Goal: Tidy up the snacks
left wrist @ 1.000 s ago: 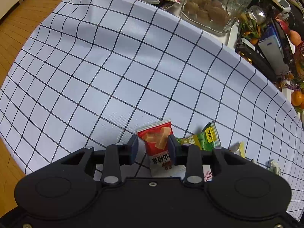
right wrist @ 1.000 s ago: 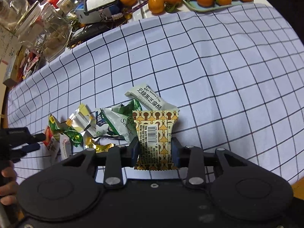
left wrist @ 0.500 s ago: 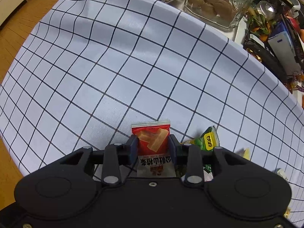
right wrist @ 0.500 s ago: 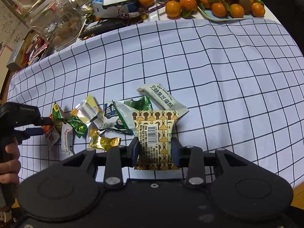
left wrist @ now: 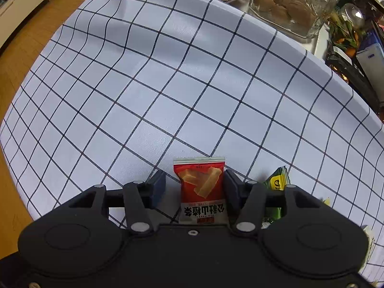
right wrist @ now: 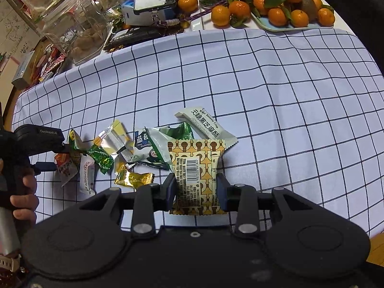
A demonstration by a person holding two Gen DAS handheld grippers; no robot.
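Here, left gripper (left wrist: 194, 187) jaws opening, red snack packet (left wrist: 201, 187) between them on the checked tablecloth (left wrist: 168, 84), left pad clear, right gripper (right wrist: 195, 189) clamped on yellow-patterned snack packet (right wrist: 195, 168), beside snack pile (right wrist: 120, 153).

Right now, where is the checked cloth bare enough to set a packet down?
Free: the cloth between the orange tray and the sesame packet, and everything rightward. Crowded: the wrapper pile on the left, and the jar clutter behind.

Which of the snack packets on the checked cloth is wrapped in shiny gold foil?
The small gold candy, lying at the near edge of the pile, just left of the right gripper. The other packets are green, white, red or patterned.
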